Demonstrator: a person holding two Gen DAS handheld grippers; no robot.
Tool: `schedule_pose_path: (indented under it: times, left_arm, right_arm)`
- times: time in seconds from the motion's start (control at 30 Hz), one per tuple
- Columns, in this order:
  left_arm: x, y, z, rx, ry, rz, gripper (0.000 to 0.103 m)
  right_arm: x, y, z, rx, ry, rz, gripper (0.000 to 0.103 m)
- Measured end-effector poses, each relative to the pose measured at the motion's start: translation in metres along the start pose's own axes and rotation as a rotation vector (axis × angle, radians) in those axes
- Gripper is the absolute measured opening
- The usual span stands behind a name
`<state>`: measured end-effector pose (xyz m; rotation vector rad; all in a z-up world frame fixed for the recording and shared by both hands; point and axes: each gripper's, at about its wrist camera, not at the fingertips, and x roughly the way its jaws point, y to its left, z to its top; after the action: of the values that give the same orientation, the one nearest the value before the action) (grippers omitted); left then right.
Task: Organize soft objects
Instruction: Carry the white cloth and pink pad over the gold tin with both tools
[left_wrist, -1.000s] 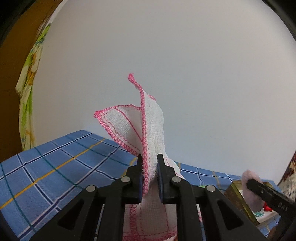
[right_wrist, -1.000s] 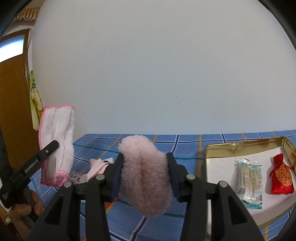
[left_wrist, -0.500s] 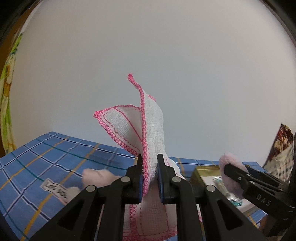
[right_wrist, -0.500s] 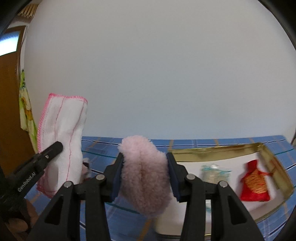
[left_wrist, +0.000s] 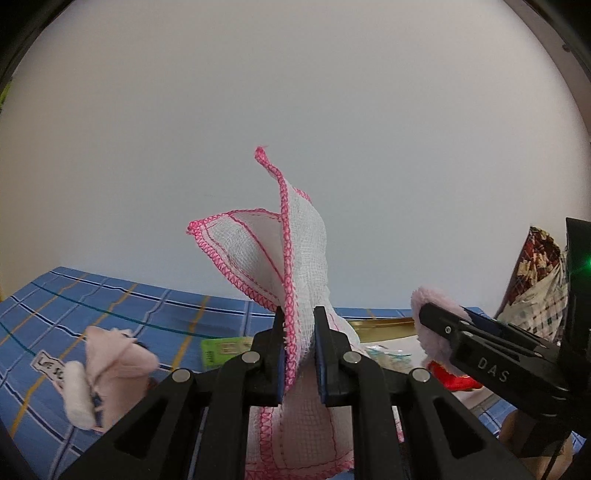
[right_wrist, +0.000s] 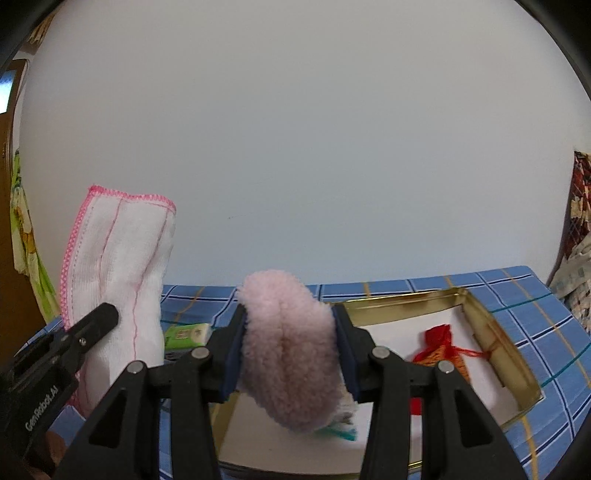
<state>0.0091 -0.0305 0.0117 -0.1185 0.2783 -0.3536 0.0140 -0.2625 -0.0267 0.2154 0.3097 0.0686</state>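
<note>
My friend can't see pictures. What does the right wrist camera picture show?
The right gripper squeezes a fluffy pink pad above a gold tray holding a little red pouch. At the left, the left gripper holds up a white cloth with pink edges, over a blue checked tablecloth.

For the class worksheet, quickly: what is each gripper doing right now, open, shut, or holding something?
Left gripper: shut on the white cloth with pink stitching.
Right gripper: shut on the fluffy pink pad.
</note>
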Motion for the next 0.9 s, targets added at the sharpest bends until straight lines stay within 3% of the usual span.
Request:
schedule_pose_path:
  times: [0.53,0.9]
  left_arm:
    - [0.017,-0.067,-0.005,0.083,0.050,-0.121,0.014]
    - [0.032,-0.097,-0.009,0.111,0.094,-0.157,0.014]
  right_arm:
    - [-0.030,-0.041,0.009,0.023,-0.021,-0.112,0.045]
    - [-0.047,-0.074,0.021,0.048,-0.027,-0.202,0.045]
